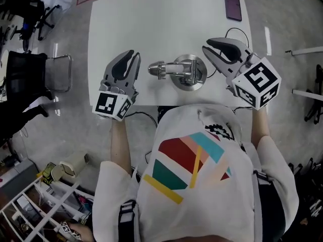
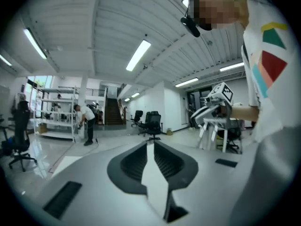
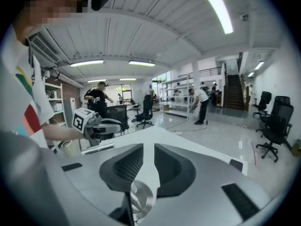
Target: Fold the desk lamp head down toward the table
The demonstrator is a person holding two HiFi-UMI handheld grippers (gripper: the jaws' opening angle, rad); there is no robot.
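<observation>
Only the head view shows the whole lamp (image 1: 179, 72).

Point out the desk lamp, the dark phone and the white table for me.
desk lamp (image 1: 189, 82): head view, on its round silver base.
phone (image 1: 232, 6): head view, middle of its dark face.
table (image 1: 151, 24): head view, bare white top.

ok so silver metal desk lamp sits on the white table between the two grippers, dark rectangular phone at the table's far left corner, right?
Not quite: the head view shows the dark rectangular phone at the far right corner of the white table, not the left. The silver metal desk lamp does sit between the left gripper and the right gripper.
</observation>
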